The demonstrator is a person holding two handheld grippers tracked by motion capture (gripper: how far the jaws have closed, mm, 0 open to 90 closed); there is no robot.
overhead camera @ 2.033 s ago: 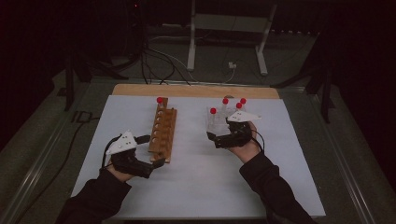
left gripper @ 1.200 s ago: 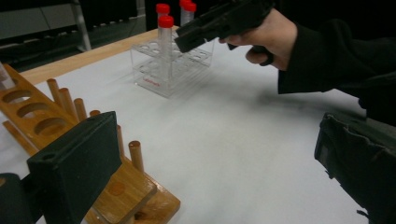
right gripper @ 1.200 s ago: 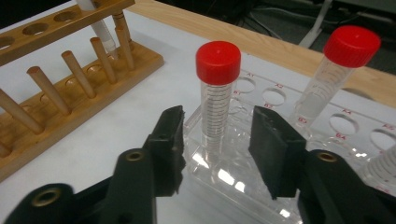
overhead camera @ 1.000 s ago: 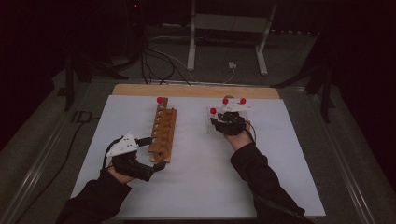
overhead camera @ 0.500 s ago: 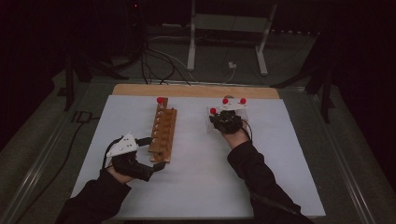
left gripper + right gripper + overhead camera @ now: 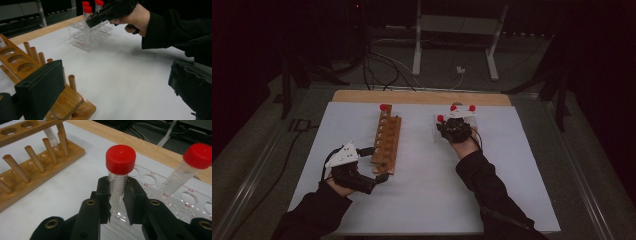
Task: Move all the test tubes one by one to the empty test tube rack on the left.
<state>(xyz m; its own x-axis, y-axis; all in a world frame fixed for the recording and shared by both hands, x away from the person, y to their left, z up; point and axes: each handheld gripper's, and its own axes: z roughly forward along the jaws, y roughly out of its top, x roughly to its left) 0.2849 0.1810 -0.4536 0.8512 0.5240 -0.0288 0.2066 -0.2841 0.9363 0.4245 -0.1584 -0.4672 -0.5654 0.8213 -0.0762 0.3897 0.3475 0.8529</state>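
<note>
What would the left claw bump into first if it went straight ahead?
Probably the wooden rack: the left claw points across its near end, one jaw right beside it. Past that lies bare white table.

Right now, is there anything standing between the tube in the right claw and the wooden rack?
Nothing visible does. The right claw grips the red-capped tube, and bare white table lies between it and the wooden rack.

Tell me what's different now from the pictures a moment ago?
The right gripper moved forward to the clear rack, and its jaws have just been closing; they now pinch a red-capped tube. The left gripper stayed by the near end of the wooden rack, which didn't move. The other tubes kept their places.
</note>
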